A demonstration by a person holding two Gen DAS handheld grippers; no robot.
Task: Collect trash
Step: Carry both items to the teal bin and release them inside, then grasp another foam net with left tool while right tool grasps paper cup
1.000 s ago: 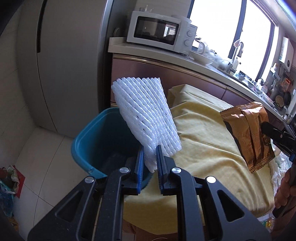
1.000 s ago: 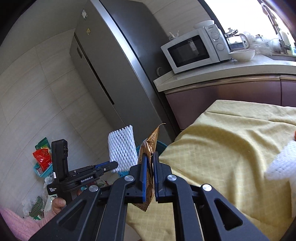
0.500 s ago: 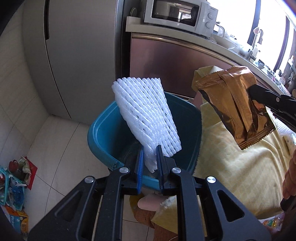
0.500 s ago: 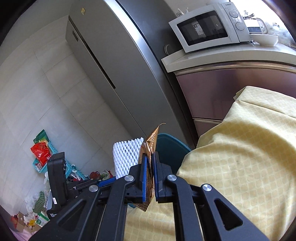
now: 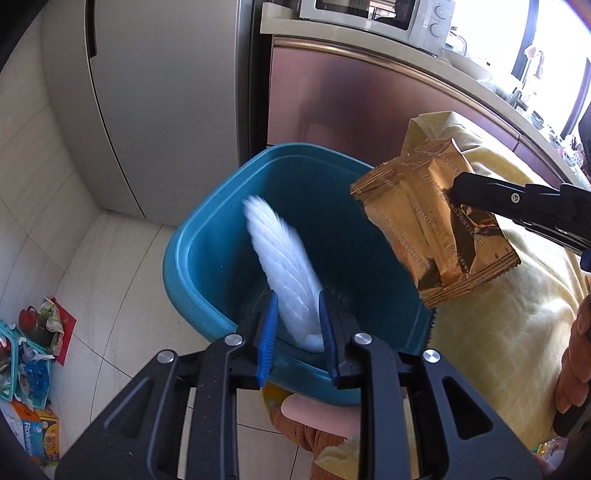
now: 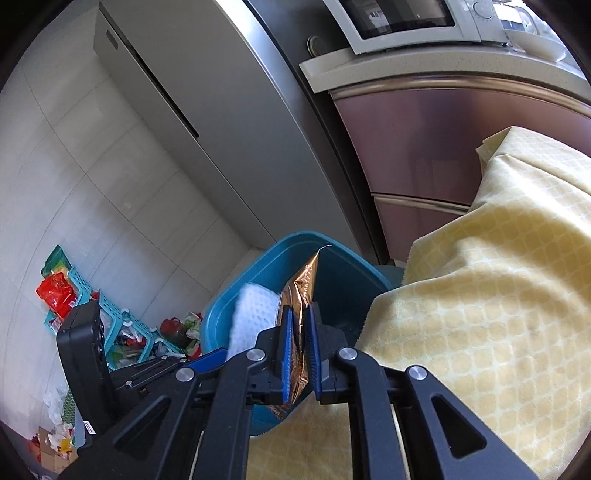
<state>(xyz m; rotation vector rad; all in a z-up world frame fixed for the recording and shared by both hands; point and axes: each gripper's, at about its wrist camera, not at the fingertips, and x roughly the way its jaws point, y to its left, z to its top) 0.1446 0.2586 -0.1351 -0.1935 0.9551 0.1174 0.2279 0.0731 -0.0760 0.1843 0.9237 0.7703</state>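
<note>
A blue plastic bin (image 5: 207, 236) stands on the floor beside the yellow-covered table (image 5: 524, 295). My left gripper (image 5: 297, 310) is open over the bin, and the white foam net sleeve (image 5: 284, 266) is blurred between its fingers, dropping into the bin. The sleeve also shows in the right wrist view (image 6: 255, 314). My right gripper (image 6: 299, 325) is shut on a gold-brown snack wrapper (image 6: 301, 295) and holds it over the bin's right rim; the wrapper also shows in the left wrist view (image 5: 428, 221).
A grey fridge (image 5: 159, 103) and a brown cabinet (image 5: 332, 96) with a microwave (image 5: 373, 14) stand behind the bin. Teal baskets with clutter (image 6: 92, 314) lie on the tiled floor at left. A hand (image 5: 576, 354) shows at the right edge.
My left gripper has opened and let go of the foam sleeve, which is falling into the bin. Both grippers have moved closer over the bin, the right still holding the wrapper.
</note>
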